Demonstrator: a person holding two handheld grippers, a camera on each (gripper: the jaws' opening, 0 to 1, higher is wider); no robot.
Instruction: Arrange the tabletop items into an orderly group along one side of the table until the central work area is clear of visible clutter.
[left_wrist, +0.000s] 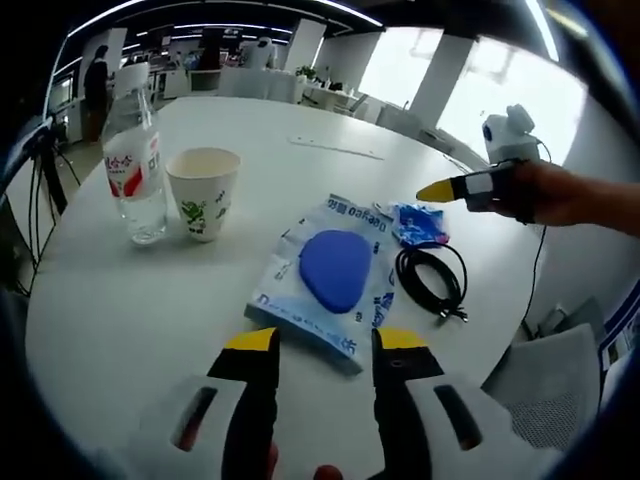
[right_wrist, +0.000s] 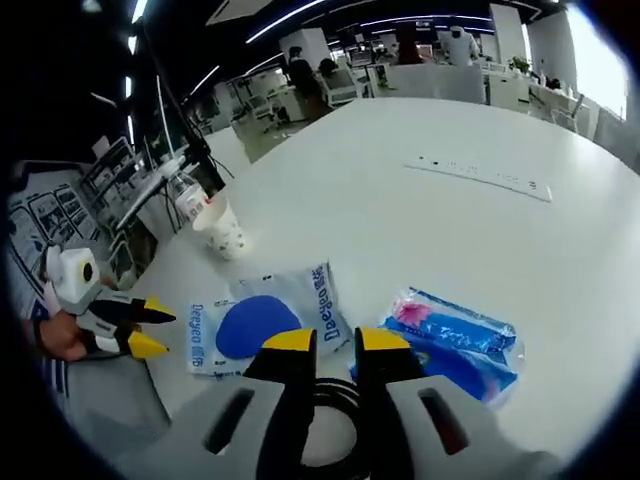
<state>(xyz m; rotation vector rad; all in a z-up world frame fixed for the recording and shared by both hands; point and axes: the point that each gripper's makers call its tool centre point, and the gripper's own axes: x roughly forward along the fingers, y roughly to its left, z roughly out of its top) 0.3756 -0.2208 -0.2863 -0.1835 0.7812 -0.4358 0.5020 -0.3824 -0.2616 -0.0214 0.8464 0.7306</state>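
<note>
blue-pad packet (left_wrist: 335, 283) lies just beyond left gripper's (left_wrist: 327, 340) parted, empty fingers (left_wrist: 252, 352).

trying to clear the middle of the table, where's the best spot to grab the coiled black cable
Pinch the black cable across the bundled strands on one side of its coil, coming straight down from above. It lies flat on the white table, so a side approach has little to bite. The right gripper is nearest, and a bundled pinch should keep the loops together.
</note>
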